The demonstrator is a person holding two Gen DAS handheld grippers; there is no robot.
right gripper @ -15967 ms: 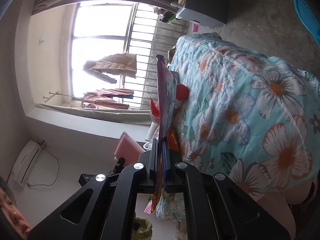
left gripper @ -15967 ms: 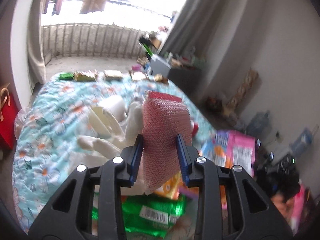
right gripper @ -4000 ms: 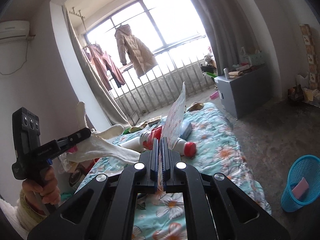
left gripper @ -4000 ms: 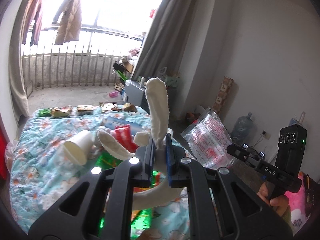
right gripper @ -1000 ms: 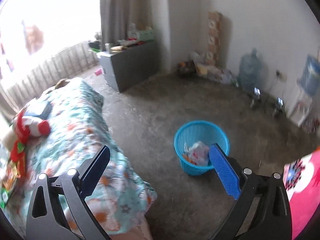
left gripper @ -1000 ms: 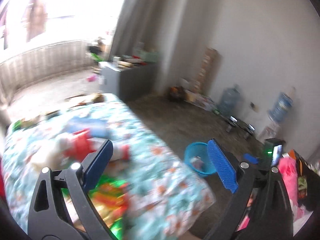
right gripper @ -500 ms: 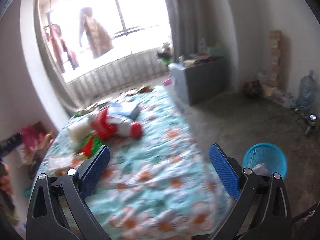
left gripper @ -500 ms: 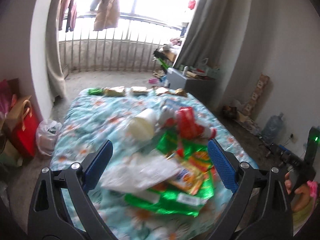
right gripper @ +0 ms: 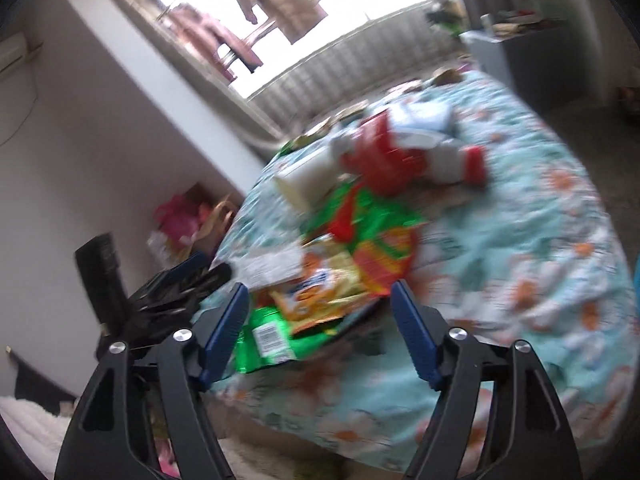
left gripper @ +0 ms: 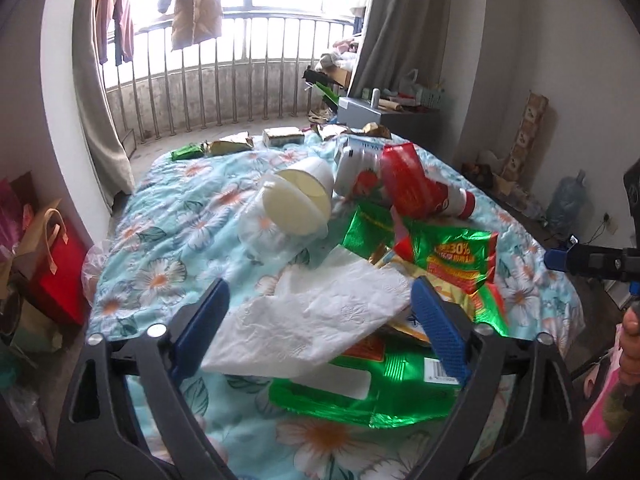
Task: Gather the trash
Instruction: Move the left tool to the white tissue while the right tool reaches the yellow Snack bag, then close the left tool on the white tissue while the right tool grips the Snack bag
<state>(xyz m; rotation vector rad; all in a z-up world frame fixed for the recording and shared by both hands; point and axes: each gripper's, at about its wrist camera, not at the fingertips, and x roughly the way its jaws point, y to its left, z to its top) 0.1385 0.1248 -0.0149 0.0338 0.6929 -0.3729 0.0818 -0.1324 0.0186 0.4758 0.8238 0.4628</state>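
Floral bed (left gripper: 168, 216) littered with trash, green wrapper (left gripper: 372, 384) at the near edge, white tissue (left gripper: 320, 316) lying on it, cup (left gripper: 304, 196) further back, left tool (left gripper: 320, 320) spread wide over the tissue, right tool (right gripper: 320, 328) spread wide too, gripping nothing

I see the floral bed (left gripper: 168, 216) at centre, a coat (left gripper: 192, 4) hanging at twelve o'clock, a red bag (left gripper: 60, 264) at nine, a water jug (left gripper: 564, 204) at three.
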